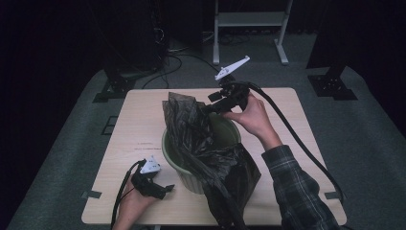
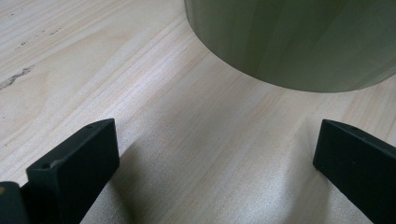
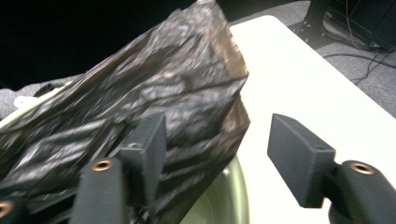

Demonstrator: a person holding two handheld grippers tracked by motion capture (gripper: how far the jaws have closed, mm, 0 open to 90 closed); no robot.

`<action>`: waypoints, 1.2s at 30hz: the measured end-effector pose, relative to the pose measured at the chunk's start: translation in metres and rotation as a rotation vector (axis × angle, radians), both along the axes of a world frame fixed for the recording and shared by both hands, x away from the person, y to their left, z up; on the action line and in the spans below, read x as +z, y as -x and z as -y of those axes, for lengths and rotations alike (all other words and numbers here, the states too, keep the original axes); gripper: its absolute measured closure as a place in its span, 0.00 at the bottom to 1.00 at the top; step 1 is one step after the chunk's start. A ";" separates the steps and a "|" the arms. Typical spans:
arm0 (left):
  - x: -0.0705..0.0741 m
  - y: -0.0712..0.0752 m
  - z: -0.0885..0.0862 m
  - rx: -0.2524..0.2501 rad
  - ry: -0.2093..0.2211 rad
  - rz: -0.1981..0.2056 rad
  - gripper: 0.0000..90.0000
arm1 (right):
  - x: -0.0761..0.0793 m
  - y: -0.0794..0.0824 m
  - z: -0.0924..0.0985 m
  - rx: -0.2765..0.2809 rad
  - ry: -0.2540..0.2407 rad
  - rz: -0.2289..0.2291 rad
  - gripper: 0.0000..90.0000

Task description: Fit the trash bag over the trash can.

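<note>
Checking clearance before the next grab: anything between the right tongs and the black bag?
Nothing visible. The right tongs stand open right at the black bag, its corner partly between the jaws, above the green bin.

We see a pale wooden table [image 1: 143,120] standing on grey carpet [image 1: 57,158], its grain running lengthwise and a few dark scuffs marking the left half. A green bin [image 1: 191,179] stands near the middle, toward the near edge, with a black bag [image 1: 230,177] spilling over its rim and down onto the tabletop. The left gripper [image 1: 165,188] rests on the table just beside the bin, near the front left corner.
</note>
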State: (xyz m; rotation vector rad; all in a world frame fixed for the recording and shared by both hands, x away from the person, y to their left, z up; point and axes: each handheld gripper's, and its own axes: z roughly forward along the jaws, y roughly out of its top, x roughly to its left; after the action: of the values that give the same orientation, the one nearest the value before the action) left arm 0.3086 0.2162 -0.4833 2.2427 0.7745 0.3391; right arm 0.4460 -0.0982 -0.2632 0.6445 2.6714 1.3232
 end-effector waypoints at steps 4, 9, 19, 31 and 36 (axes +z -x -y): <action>0.000 0.000 0.000 0.000 0.000 0.000 0.00 | -0.006 -0.016 -0.007 -0.004 0.002 -0.027 0.51; 0.000 0.000 0.000 0.000 0.000 0.000 0.00 | -0.016 -0.023 -0.013 0.018 0.012 -0.050 0.77; 0.000 0.000 0.000 0.000 -0.001 0.000 0.00 | -0.020 0.011 -0.016 0.142 0.063 -0.021 0.99; 0.000 0.000 0.000 -0.001 -0.002 0.000 0.00 | -0.030 0.034 -0.030 0.215 0.192 -0.067 0.77; 0.000 0.000 0.000 -0.001 -0.002 0.001 0.00 | -0.013 0.033 -0.017 0.173 0.123 -0.024 0.63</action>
State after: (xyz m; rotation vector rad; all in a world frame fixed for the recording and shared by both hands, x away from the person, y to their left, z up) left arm 0.3086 0.2162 -0.4833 2.2447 0.7729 0.3401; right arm 0.4135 -0.0809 -0.2766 0.4270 2.8562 1.1813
